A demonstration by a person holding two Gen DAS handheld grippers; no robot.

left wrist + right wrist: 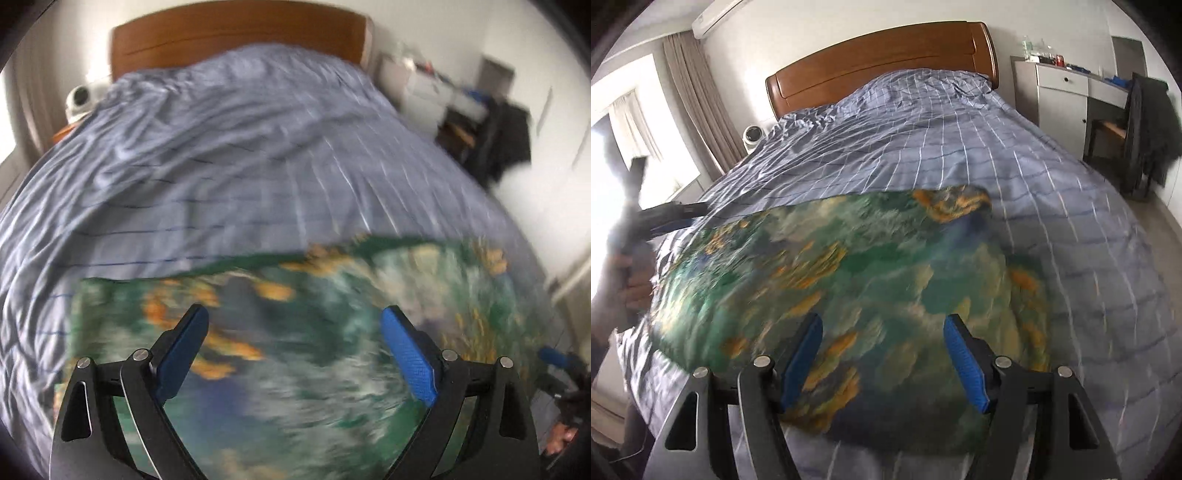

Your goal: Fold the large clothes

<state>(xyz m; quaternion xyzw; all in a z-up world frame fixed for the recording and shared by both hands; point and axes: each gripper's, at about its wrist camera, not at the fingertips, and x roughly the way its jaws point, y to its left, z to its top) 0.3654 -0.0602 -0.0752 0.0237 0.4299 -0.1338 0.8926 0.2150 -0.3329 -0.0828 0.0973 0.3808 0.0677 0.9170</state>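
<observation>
A large green garment with orange and blue print (295,332) lies spread flat on the near part of the bed; it also shows in the right wrist view (849,288). My left gripper (295,317) is open and empty, hovering above the garment's near part. My right gripper (882,325) is open and empty, above the garment's near edge. The left gripper also shows in the right wrist view (668,218) at the garment's far left edge. The right gripper also shows in the left wrist view (554,358) at the right. Both views are blurred by motion.
The bed has a blue checked cover (942,140) and a wooden headboard (882,62). A white round device (752,134) stands left of the bed. A white cabinet (1060,96) and a chair with dark clothes (1148,129) stand at the right.
</observation>
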